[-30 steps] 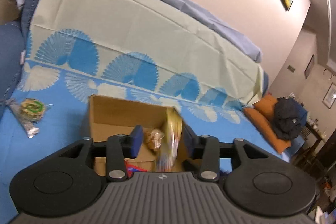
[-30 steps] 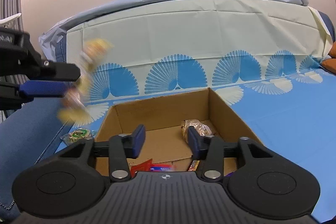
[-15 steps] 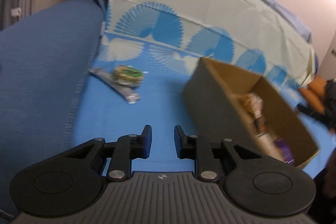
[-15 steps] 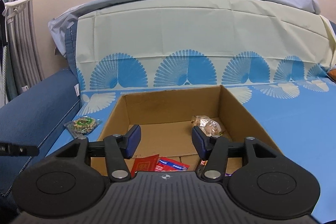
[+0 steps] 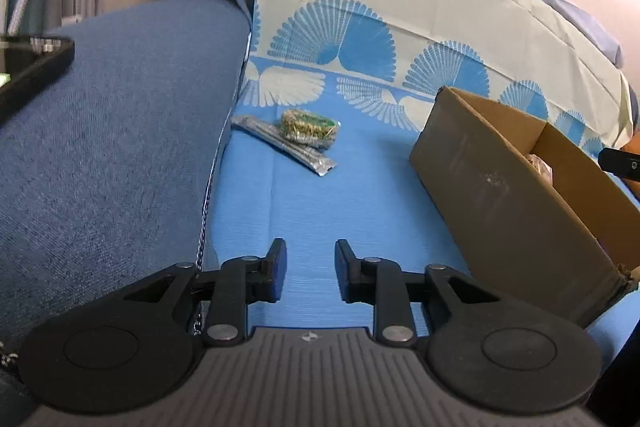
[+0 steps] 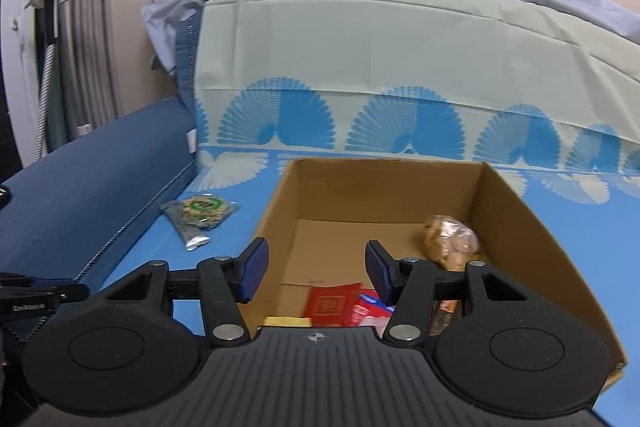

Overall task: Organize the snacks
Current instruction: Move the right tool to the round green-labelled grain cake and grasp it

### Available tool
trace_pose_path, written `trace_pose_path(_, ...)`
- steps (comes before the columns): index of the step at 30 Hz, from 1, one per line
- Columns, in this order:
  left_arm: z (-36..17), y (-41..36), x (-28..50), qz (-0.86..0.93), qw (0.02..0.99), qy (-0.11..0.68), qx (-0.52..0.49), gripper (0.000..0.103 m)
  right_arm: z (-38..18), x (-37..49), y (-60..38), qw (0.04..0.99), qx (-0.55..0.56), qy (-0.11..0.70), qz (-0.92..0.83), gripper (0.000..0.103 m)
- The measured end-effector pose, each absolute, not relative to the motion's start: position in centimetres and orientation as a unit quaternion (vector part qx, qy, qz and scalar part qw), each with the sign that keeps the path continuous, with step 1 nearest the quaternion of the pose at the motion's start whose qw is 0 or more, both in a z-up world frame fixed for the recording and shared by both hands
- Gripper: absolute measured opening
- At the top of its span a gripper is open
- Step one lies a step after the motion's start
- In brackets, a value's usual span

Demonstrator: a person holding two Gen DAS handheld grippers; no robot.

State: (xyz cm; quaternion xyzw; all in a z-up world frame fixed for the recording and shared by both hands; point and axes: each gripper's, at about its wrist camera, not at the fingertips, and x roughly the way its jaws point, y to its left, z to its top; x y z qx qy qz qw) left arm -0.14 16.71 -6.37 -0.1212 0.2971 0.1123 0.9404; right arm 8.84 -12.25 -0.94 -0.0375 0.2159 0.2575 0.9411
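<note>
The left hand-held gripper (image 5: 307, 267), empty, has just been widening to a narrow gap; the snack packets (image 5: 298, 135) lie ahead. The right hand-held gripper (image 6: 316, 273) hangs half-open, empty, over the cardboard box (image 6: 516, 235), apparently holding several snacks.

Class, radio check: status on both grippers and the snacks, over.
Left gripper empty, jaws just reopened slightly; right gripper open, empty. Two snack packets lie outside the cardboard box. Path clear.
</note>
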Motion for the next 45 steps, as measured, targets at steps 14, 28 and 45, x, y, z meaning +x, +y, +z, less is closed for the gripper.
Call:
trace_pose_path(14,-6.7,16.5,0.9,0.123,0.945,0.281,-0.114,0.045,2.3,12.8,-3.9,0.893,-0.01,0.27,0.36,0.056)
trace_pose_path(28,-7.4,17.0,2.7,0.154,0.946,0.26,-0.116,0.046,-1.3,25.0,13.1,0.852,-0.031,0.4,0.336,0.094)
trace_pose_path(45,-7.6,17.0,2.7,0.156,0.946,0.26,-0.113,0.048,-9.7,31.8,19.1,0.82,-0.059,0.488,0.291,0.073)
